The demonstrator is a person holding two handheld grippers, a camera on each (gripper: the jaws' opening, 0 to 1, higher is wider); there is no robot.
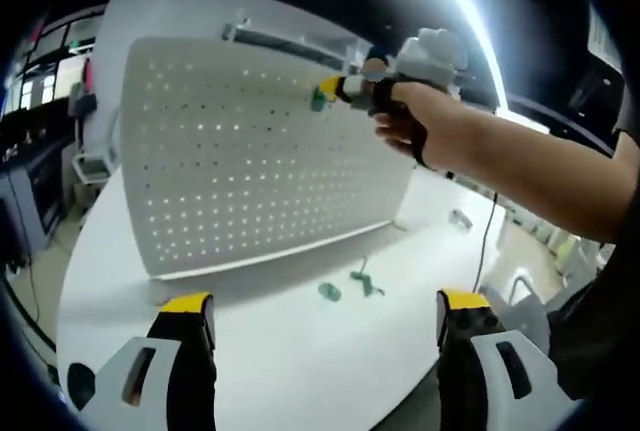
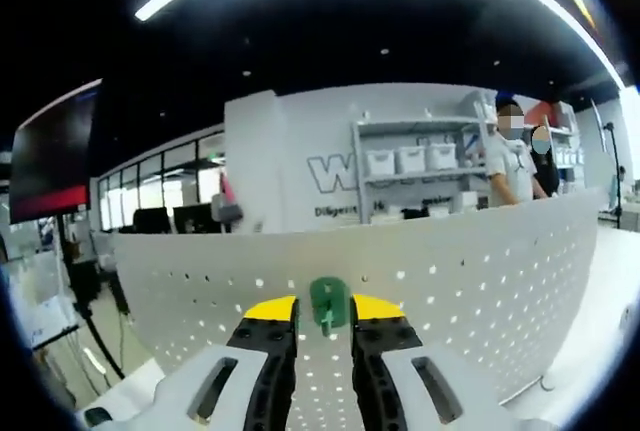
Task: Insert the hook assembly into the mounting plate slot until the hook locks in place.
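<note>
The white pegboard stands upright across the far part of the surface, walling off whatever lies behind it. In front of it, the near half of the surface lies bare and open to the left tongs, save for two small green hooks lying near the board's foot. Toward the board's upper right edge, a hand and the right tongs bar that corner. In the right gripper view, the right tongs pinch a green hook against the board.
</note>
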